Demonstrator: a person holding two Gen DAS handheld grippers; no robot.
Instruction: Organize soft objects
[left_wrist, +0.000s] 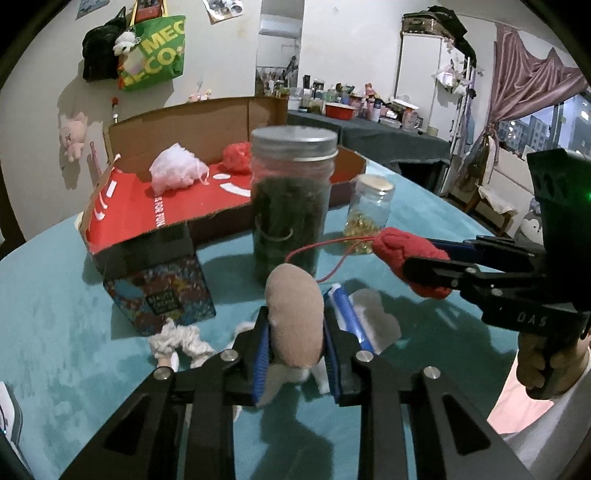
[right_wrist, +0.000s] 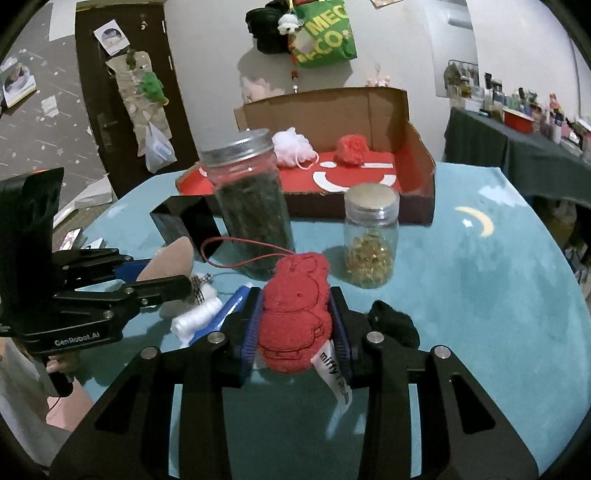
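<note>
- Left gripper (left_wrist: 295, 354) is clamped on a tan, egg-shaped plush toy (left_wrist: 295, 317), lifted clear of the teal tablecloth (left_wrist: 55, 332), presumably for carrying to the box.
- Right gripper (right_wrist: 295, 328) pinches a red, fuzzy rabbit-shaped plush with a red loop cord (right_wrist: 293, 314) between its blue pads; a white label hangs below it.
- Ahead of both grippers, beyond the jars, lies an open red-lined cardboard box (right_wrist: 421, 166), seemingly the collecting place: one white mesh puff (right_wrist: 293, 146) and one red mesh puff (right_wrist: 351, 147) sit inside.
- Two glass jars stand between grippers and box: one tall jar of dark green leaves with a metal lid (right_wrist: 251, 206) and one short jar of golden pieces (right_wrist: 371, 240). Hard things, so they probably stay out.
- Just beside the right gripper lie one black soft lump (right_wrist: 395, 321) to its right and one white roll (right_wrist: 195, 317) to its left, not yet gathered.
- One dark patterned carton (left_wrist: 162, 291) stands ahead-left of the left gripper.
</note>
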